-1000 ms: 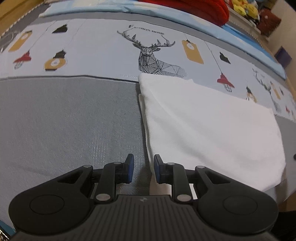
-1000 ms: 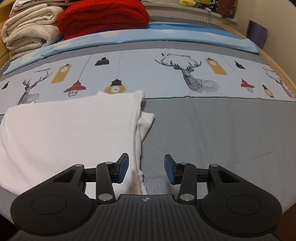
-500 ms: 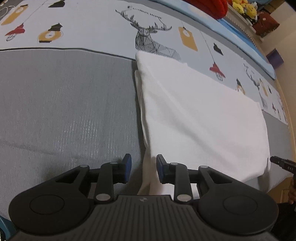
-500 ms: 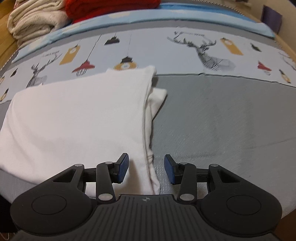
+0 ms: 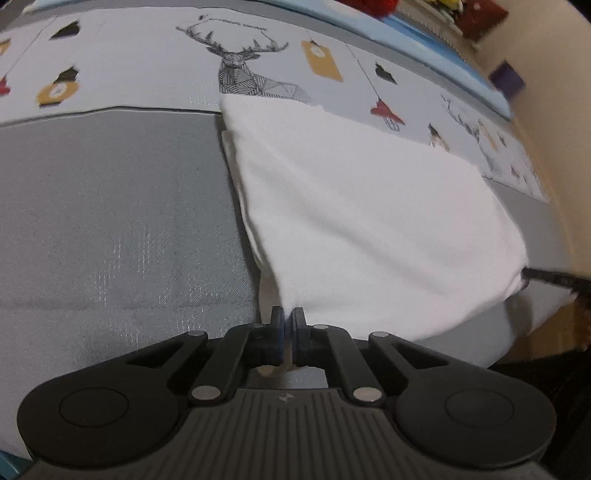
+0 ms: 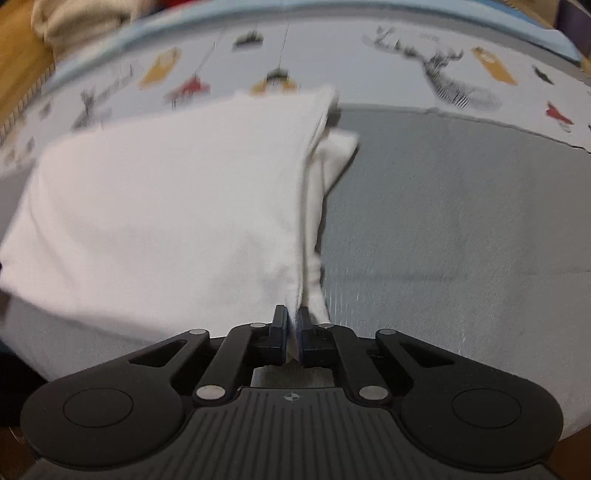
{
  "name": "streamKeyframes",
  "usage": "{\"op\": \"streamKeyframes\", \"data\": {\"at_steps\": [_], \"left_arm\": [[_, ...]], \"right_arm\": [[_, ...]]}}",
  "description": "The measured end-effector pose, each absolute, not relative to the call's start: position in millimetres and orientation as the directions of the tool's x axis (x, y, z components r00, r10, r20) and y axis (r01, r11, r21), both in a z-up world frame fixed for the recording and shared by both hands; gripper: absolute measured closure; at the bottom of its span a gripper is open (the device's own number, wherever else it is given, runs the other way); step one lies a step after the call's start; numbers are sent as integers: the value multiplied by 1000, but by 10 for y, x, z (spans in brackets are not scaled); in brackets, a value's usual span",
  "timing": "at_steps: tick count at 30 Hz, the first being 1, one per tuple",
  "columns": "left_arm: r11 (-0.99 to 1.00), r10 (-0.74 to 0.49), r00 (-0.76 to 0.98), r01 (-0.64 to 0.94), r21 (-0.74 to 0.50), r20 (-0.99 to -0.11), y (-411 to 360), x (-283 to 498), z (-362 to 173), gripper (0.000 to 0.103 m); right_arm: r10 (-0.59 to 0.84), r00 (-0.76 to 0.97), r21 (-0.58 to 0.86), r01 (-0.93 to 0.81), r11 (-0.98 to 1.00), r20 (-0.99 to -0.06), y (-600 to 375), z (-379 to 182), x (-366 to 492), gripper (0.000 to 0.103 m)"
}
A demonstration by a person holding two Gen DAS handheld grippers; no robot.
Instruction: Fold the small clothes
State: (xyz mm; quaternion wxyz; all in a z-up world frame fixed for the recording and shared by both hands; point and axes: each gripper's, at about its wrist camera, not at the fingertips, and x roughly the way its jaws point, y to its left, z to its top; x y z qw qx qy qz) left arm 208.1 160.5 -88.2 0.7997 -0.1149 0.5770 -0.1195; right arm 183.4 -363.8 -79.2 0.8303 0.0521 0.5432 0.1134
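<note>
A white folded garment point(image 5: 362, 206) lies on the grey part of the bed cover; it also shows in the right wrist view point(image 6: 177, 206). My left gripper point(image 5: 288, 317) is shut on the garment's near left corner. My right gripper point(image 6: 291, 315) is shut on its near right corner, where folded layers and a sleeve point(image 6: 332, 155) bunch together. The near edge is lifted a little off the bed. The tip of the right gripper point(image 5: 554, 277) shows at the far right of the left wrist view.
The bed cover point(image 5: 110, 221) is grey in front with a white band of deer and lantern prints point(image 5: 251, 70) behind. Folded beige blankets point(image 6: 74, 22) lie at the back left. The bed's front edge is just under the grippers.
Both grippers went from open beside the near corners to shut on them. The near edge of the garment has come up slightly. The right view is now blurred by motion.
</note>
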Motion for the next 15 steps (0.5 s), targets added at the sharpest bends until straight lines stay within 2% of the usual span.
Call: {"op": "streamKeyframes", "data": {"at_steps": [3,7,8,10,12,15], "left_arm": [[969,-239,214,109,-220,-947,1505,2059,-1054,100],[965,-260,234,111,-240,-937,1491,2084,-1004,96],[961,-274,250,94,-258,-929,1526,2099,-972,93],[962,-271,293,52,-268,-917,1603,2142,-918,72],[960,-265,315,0,-279,-911,1669,2201,-883,69],[951,-259,335,-77,-300,-906,1706,2306,-849,62]], "right_arm": [[250,366,249,-50,967,-896,-3795,-819,1860,100],[183,270,162,-101,982,-945,-3660,-999,1867,100],[175,275,149,-112,982,-945,-3632,-990,1861,99],[171,296,146,-104,984,-940,-3636,-943,1858,97],[168,326,149,-82,985,-930,-3663,-890,1861,79],[169,381,156,-65,986,-909,-3667,-801,1868,62]]}}
